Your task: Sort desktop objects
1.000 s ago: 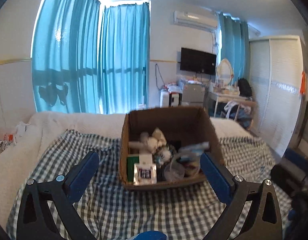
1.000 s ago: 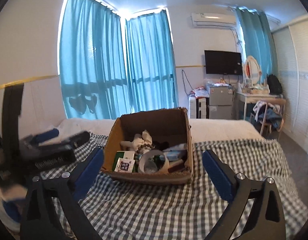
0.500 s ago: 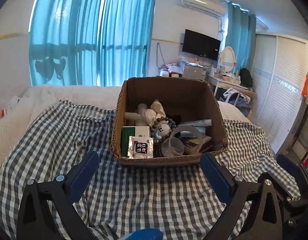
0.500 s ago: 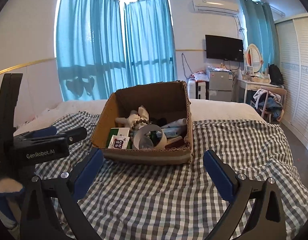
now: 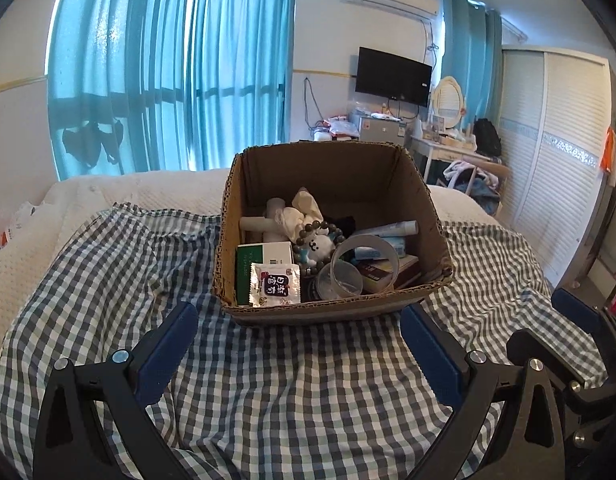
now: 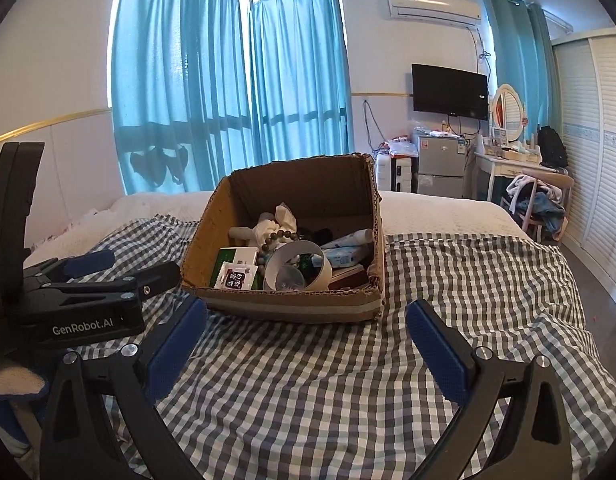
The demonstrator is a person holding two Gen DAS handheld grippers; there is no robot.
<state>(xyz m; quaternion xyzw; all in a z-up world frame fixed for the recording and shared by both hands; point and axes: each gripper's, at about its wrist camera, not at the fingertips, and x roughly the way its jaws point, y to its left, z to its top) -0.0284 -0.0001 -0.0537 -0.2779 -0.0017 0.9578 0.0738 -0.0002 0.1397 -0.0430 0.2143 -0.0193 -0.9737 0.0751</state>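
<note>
Both the left gripper [image 5: 299, 338] and right gripper [image 6: 306, 330] hang empty, jaws wide apart, the cardboard box [image 5: 332, 312] just ahead of their tips. Its jumbled contents could snag; grabbing the tape roll [image 5: 366, 258] might drag the bead bracelet [image 5: 314, 229] along.

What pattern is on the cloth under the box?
The cloth has a dark grey and white check pattern; it shows best in the right wrist view, spread under the cardboard box.
</note>
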